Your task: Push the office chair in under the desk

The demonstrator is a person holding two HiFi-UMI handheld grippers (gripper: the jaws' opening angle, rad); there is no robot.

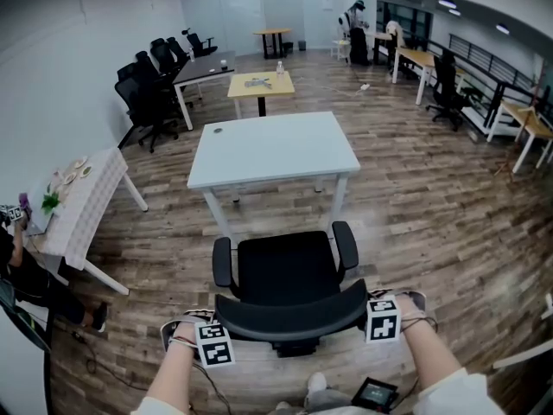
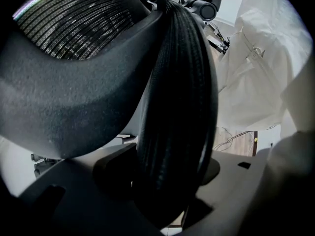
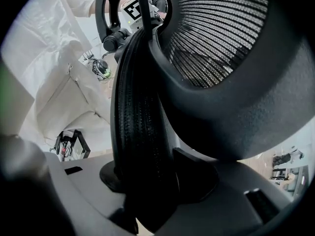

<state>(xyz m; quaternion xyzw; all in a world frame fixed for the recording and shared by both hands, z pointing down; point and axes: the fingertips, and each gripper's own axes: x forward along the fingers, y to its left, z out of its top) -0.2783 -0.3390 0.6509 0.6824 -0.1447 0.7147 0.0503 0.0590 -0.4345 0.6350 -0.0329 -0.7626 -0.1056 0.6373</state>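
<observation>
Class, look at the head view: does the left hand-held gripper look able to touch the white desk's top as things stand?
Probably not. The left hand-held gripper is clamped on the backrest of the office chair, and that chair stands between it and the white desk.

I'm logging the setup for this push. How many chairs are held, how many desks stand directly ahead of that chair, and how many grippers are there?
Office chair, held: 1
White desk directly ahead of it: 1
Grippers, both shut on the chair's back: 2, left gripper and right gripper
Total: 4
</observation>
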